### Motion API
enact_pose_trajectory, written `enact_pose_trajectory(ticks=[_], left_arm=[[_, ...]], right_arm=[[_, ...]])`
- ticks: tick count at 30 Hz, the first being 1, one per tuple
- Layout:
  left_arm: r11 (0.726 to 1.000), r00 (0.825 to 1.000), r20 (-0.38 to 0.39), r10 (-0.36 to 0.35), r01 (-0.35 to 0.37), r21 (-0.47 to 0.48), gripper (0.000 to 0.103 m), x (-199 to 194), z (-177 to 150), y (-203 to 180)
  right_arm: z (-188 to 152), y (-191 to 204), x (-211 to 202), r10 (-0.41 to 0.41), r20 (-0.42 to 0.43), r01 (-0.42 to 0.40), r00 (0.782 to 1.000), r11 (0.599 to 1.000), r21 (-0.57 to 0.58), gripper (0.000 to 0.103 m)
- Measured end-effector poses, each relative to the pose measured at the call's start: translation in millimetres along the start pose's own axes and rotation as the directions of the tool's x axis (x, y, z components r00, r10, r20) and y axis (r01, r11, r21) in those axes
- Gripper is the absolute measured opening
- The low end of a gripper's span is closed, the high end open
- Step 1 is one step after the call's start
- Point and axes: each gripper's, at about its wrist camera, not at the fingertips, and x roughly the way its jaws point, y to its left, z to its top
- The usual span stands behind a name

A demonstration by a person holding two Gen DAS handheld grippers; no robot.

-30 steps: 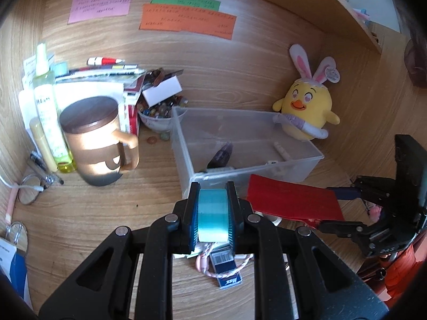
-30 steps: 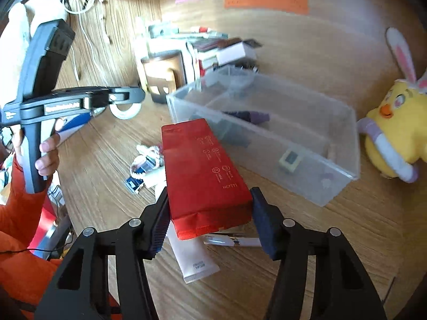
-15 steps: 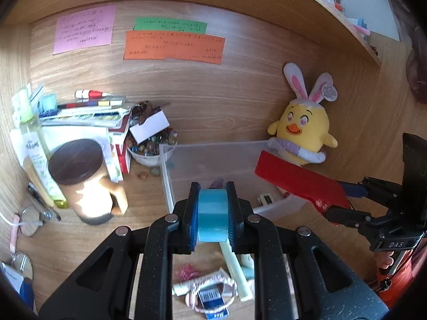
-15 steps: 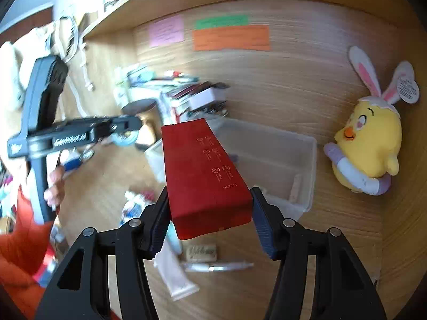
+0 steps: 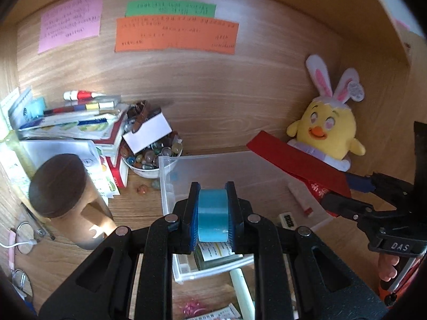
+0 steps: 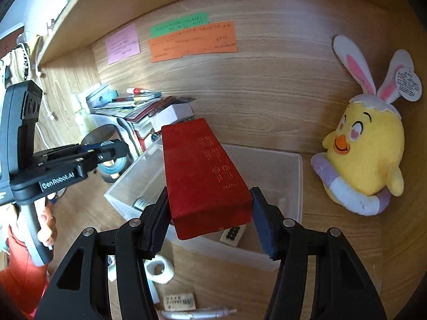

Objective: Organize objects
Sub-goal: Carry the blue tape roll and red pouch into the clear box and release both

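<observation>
My left gripper (image 5: 212, 214) is shut on a roll of blue tape (image 5: 213, 214) and holds it over the near left part of the clear plastic bin (image 5: 213, 160). My right gripper (image 6: 210, 210) is shut on a flat red box (image 6: 202, 170) and holds it above the same bin (image 6: 291, 165). In the left wrist view the red box (image 5: 296, 162) hangs over the bin's right side. The bin holds a few small items, among them a white tube (image 5: 300, 198).
A yellow chick plush (image 6: 365, 157) sits right of the bin. A lidded mug (image 5: 64, 194), stacked books (image 5: 72, 122) and a bowl of beads (image 5: 152, 157) stand left. Small packets and tubes (image 6: 160, 269) lie on the desk in front of the bin.
Both grippers rose and moved forward over the bin. The red box went from in front of the bin to above it. The tape roll now hangs over the bin's near edge.
</observation>
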Motion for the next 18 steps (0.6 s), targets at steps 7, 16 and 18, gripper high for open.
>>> enact_pose_trajectory(ticks=[7,16,18], left_arm=[[0.999,0.997,-0.077,0.032,-0.031,0.018,0.017,36.6,-4.6,2.1],[0.998,0.993,-0.116,0.033,-0.026,0.061,0.017,58.6,-14.0,-0.4],[0.997,0.992,-0.122,0.037,-0.029,0.070,0.017,62.2,-15.3,-1.6]], right_arm=[[0.9,2.4,32.2,-0.026,-0.054,0.025,0.998,1.000,-0.014,0.053],[-7.6,-12.3,69.0,-0.049,-0.133,0.051,0.990,0.999,0.014,0.053],[-9.1,-13.9,72.8,-0.058,-0.140,0.060,0.989,0.998,0.013,0.053]])
